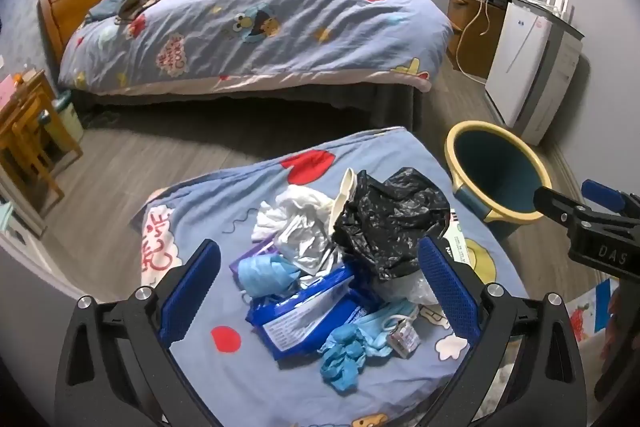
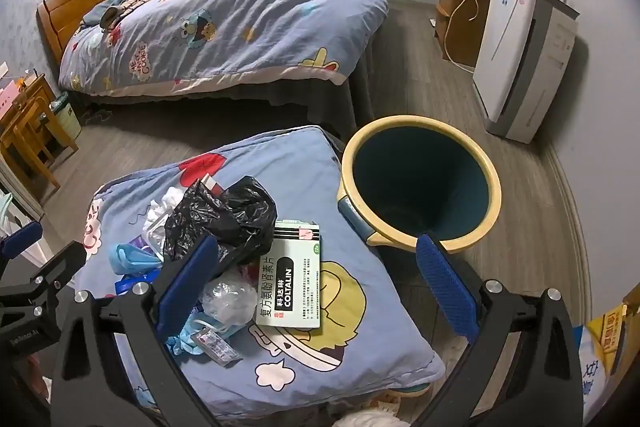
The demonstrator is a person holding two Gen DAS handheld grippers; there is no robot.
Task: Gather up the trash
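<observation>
A pile of trash lies on a blue cartoon cushion (image 1: 256,379): a crumpled black plastic bag (image 1: 390,215), white tissue (image 1: 292,223), a blue wet-wipes pack (image 1: 304,315), blue gloves (image 1: 344,355) and a face mask. A green-white medicine box (image 2: 292,283) lies at the pile's right. My left gripper (image 1: 320,287) is open and empty, hovering over the pile. My right gripper (image 2: 318,279) is open and empty above the medicine box. A yellow-rimmed dark bin (image 2: 420,187) stands on the floor right of the cushion.
A bed (image 1: 256,27) with a cartoon duvet fills the back. A white air purifier (image 2: 516,67) and a wooden cabinet (image 2: 460,23) stand at the right wall. Wooden furniture (image 1: 24,131) stands at the left. Grey floor lies between bed and cushion.
</observation>
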